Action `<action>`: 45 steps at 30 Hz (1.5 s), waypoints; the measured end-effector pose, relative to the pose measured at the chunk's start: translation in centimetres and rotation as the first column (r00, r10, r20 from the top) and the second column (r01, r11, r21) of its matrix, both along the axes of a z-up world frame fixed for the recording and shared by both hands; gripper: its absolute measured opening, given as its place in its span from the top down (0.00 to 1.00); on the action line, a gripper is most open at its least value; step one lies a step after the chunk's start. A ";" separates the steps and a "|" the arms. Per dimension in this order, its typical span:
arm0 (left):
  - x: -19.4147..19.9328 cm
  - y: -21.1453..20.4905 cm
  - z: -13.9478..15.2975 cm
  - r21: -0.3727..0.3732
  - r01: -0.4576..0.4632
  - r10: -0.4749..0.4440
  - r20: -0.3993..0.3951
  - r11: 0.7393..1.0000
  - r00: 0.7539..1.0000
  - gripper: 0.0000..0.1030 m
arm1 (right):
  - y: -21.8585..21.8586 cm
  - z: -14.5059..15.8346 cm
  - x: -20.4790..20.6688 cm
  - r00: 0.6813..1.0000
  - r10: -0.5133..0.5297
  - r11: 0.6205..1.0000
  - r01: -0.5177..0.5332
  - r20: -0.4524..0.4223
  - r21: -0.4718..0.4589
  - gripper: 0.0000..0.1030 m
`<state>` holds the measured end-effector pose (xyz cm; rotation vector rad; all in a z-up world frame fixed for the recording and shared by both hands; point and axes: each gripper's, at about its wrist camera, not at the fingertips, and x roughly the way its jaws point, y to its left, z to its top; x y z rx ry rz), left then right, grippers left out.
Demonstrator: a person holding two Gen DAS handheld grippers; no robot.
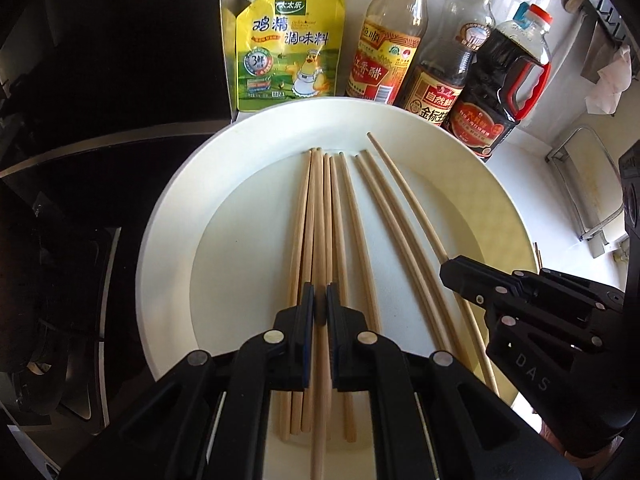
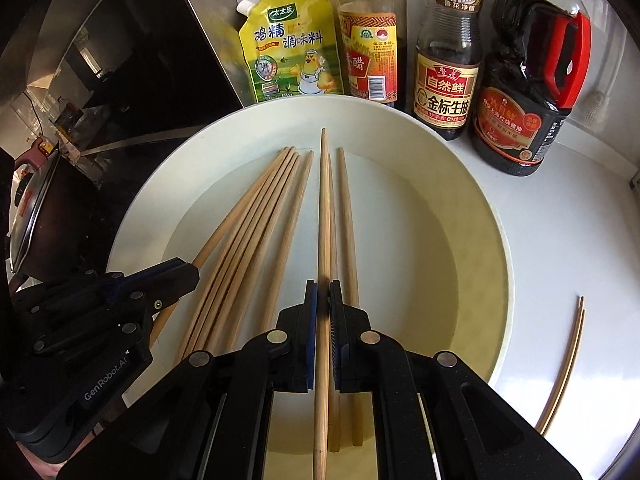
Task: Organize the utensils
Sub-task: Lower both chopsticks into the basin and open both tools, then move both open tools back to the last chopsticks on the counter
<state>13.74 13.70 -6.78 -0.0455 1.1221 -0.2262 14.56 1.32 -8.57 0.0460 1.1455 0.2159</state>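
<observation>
Both hand-held grippers are over a large white plate (image 1: 168,240) on a white table (image 2: 560,240).

Left hand-held gripper (image 1: 320,304): jaws closed on one wooden chopstick (image 1: 319,240), which runs between the pads and points away toward the far rim. In the right wrist view this gripper (image 2: 188,272) enters from the left, clamped on the leftmost stick of the fan.

Right hand-held gripper (image 2: 323,300): jaws closed on a second chopstick (image 2: 323,208), whose far tip reaches past the tips of its neighbours. In the left wrist view the same gripper (image 1: 452,270) grips the rightmost stick.

Remaining chopsticks (image 1: 360,232) lie loose in the plate, roughly parallel, tips toward the far rim: a bundle beside the left gripper's stick and a pair next to the right gripper's.

Two more chopsticks (image 2: 568,360) lie on the table to the right of the plate, apart from it.

Behind the plate: a yellow seasoning pouch (image 1: 286,44), a vinegar bottle (image 1: 390,40), a soy sauce bottle (image 2: 446,68), and a dark jug with a red handle (image 2: 532,92). A dark stove (image 1: 80,240) sits left of the plate.
</observation>
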 end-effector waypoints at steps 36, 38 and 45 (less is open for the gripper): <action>-4.5 -1.9 3.4 -0.020 0.006 -0.005 0.084 1.000 0.996 0.55 | -5.7 3.6 -7.0 0.985 -0.124 0.992 0.124 0.118 0.000 0.81; -4.9 -2.4 3.4 -0.022 0.011 -0.009 0.081 1.000 0.997 0.53 | -6.7 3.7 -7.5 0.983 -0.137 0.990 0.138 0.122 0.000 0.79; -6.1 -5.5 3.2 -0.034 0.045 -0.042 0.067 0.998 0.997 0.45 | -11.3 3.5 -9.5 0.973 -0.206 0.978 0.209 0.109 -0.022 0.75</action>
